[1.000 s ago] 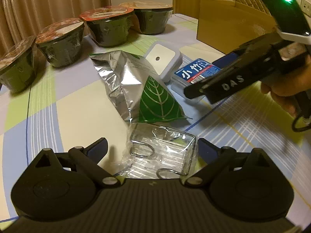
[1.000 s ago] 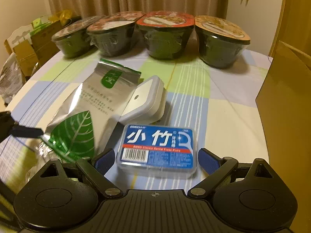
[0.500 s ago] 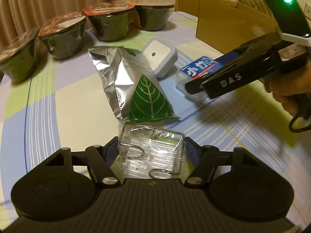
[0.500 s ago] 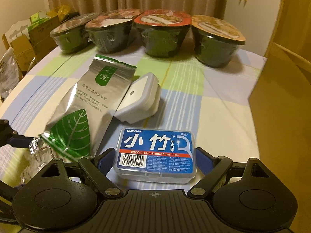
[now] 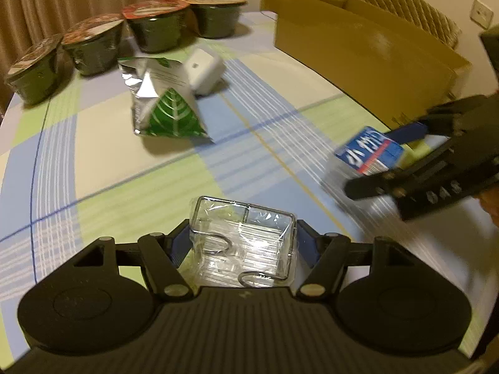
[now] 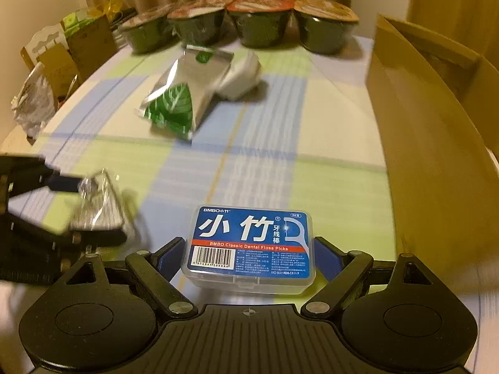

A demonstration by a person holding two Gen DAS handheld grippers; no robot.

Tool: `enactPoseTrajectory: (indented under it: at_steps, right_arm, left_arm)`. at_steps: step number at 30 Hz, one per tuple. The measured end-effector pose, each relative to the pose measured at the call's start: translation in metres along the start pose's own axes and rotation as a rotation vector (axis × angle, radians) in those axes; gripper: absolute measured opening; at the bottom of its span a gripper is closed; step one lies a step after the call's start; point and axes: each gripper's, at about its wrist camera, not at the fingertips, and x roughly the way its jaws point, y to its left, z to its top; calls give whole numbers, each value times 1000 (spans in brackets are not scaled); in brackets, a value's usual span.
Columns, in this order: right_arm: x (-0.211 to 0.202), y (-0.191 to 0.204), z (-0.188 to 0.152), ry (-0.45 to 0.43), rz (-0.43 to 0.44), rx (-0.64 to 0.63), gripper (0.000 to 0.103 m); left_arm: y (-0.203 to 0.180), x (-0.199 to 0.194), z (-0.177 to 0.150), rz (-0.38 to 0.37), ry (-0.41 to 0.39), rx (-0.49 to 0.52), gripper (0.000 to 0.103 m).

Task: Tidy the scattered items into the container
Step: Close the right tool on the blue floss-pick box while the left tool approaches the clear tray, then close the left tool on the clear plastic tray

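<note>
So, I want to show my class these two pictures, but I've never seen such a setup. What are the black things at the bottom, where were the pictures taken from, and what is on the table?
There is no robot here. A person holds a two-finger gripper in each hand, and a fisheye camera on each looks forward along its fingers.

The left camera shows the left gripper shut on a clear wrapped pack with wire hooks. The right camera shows the right gripper shut on a blue floss box.

On the checked tablecloth lie a foil pouch with a green leaf and a white case touching it. Four sealed bowls stand at the back. The cardboard box on the right is probably the container.
</note>
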Motion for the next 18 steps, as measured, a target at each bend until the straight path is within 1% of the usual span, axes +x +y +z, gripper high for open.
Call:
enactPoseTrajectory:
  at_steps: [3, 6, 9, 15, 17, 18]
  right_arm:
    - [-15, -1, -21, 6, -17, 14, 89]
    - [-21, 2, -38, 13, -41, -14, 89]
    - [-22, 1, -51, 21, -46, -23, 89]
    - [-22, 3, -57, 13, -55, -59, 89]
    - [-22, 2, -58, 11, -54, -67, 89]
    - [-22, 2, -58, 9, -53, -72, 89]
  left_arm:
    - [-16, -1, -6, 2, 20, 40, 65]
    - [-28, 0, -12, 6, 37, 72, 65]
    - [-34, 0, -15, 12, 41, 75, 66]
    - [-41, 3, -14, 34, 59, 89, 68]
    - [-41, 4, -13, 35, 64, 88, 68]
    - [-42, 4, -12, 37, 66, 85, 66]
